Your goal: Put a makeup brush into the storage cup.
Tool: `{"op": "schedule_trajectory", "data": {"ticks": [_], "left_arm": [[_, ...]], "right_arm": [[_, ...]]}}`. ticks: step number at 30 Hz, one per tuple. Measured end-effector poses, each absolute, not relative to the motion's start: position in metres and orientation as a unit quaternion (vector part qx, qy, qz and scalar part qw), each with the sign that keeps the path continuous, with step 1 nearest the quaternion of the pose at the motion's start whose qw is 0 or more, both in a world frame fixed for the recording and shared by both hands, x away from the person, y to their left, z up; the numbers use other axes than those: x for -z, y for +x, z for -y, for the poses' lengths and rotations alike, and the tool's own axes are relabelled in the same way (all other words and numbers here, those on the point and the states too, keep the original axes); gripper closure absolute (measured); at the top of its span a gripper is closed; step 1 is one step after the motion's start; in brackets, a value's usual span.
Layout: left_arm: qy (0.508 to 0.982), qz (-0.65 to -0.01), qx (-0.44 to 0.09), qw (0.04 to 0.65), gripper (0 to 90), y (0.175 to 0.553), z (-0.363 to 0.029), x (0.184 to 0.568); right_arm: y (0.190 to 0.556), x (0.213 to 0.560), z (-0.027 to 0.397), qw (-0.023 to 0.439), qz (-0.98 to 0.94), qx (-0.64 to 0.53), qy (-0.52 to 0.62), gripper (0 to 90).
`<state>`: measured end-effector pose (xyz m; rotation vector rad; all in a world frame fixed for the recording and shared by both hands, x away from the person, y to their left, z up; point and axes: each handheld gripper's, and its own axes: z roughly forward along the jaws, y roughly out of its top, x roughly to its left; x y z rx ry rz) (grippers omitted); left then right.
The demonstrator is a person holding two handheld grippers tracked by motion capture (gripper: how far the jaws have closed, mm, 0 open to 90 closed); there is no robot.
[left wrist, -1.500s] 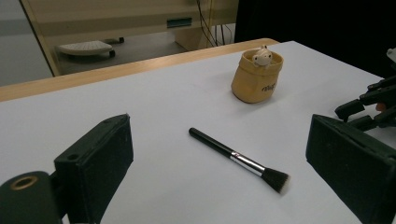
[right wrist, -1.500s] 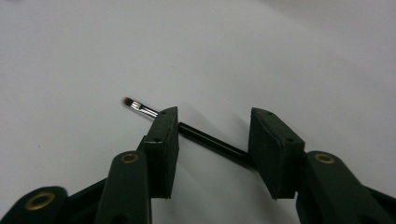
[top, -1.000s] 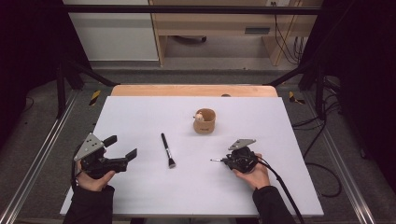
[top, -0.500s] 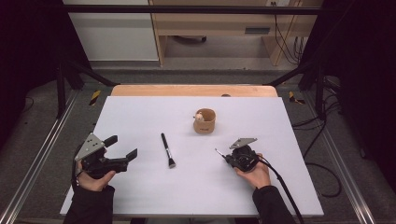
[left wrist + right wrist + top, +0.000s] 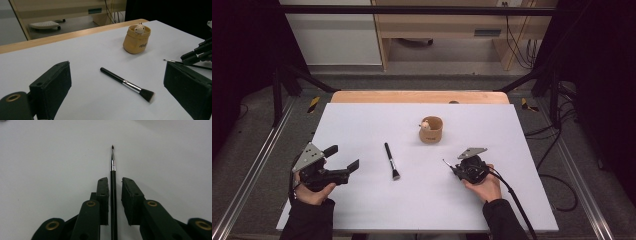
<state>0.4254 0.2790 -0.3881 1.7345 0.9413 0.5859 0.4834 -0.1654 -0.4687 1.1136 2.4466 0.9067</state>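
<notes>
The thin brush (image 5: 113, 185) lies between my right gripper's (image 5: 115, 182) jaws, its black handle running straight up the gap and its silver collar and tiny dark tip pointing away over the white table (image 5: 50, 157). The jaws have just been opening a little: in the right gripper view the handle sits against the left pad while a clear slit shows before the right pad, so I judge the brush is not clamped now. From the high view the right gripper (image 5: 451, 167) sits low at the near right of the table (image 5: 362, 125), in the same spot as a second ago, with the brush's tip (image 5: 445, 161) poking out toward the table's middle. That loosening suggests to me a regrip, or a grasp that failed to take.

The brush is very slender and lies flat, which I expect makes it awkward to pinch.

Left of it rests a thicker makeup brush (image 5: 391, 161), bristles toward me, well apart. Beyond stands a small tan pot (image 5: 431, 129) with a pale figure inside. My left gripper (image 5: 346, 161) waits at the near left, jaws wide and holding nothing.
</notes>
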Motion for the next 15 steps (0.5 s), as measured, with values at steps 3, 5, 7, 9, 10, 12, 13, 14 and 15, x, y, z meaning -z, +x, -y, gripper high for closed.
{"op": "schedule_trajectory", "data": {"ticks": [3,5,7,9,10,12,13,14,15], "left_arm": [[0.721,-0.393,-0.243,0.516,7.0,0.425,-0.279,0.388],[0.722,-0.393,-0.244,0.515,7.0,0.426,-0.28,0.388],[0.721,-0.393,-0.243,0.516,7.0,0.426,-0.28,0.388],[0.722,-0.393,-0.243,0.516,7.0,0.426,-0.28,0.388],[0.722,-0.393,-0.242,0.516,7.0,0.426,-0.28,0.388],[0.723,-0.392,-0.242,0.515,6.9,0.426,-0.279,0.388],[0.724,-0.392,-0.242,0.514,6.9,0.426,-0.279,0.388],[0.724,-0.392,-0.242,0.514,6.8,0.426,-0.279,0.389],[0.724,-0.391,-0.242,0.514,6.9,0.426,-0.279,0.389]], "right_arm": [[0.483,0.46,0.168,0.151,-0.848,-0.327,0.388,68.5],[0.483,0.455,0.168,0.154,-0.848,-0.324,0.389,64.0],[0.484,0.449,0.169,0.148,-0.849,-0.323,0.391,60.8],[0.486,0.445,0.167,0.141,-0.853,-0.313,0.394,57.0],[0.487,0.442,0.166,0.141,-0.858,-0.303,0.391,54.6],[0.489,0.438,0.163,0.145,-0.868,-0.286,0.38,48.3],[0.49,0.436,0.161,0.151,-0.871,-0.28,0.374,47.1],[0.491,0.433,0.159,0.148,-0.872,-0.272,0.378,46.5],[0.492,0.431,0.158,0.145,-0.875,-0.271,0.375,46.2]]}}
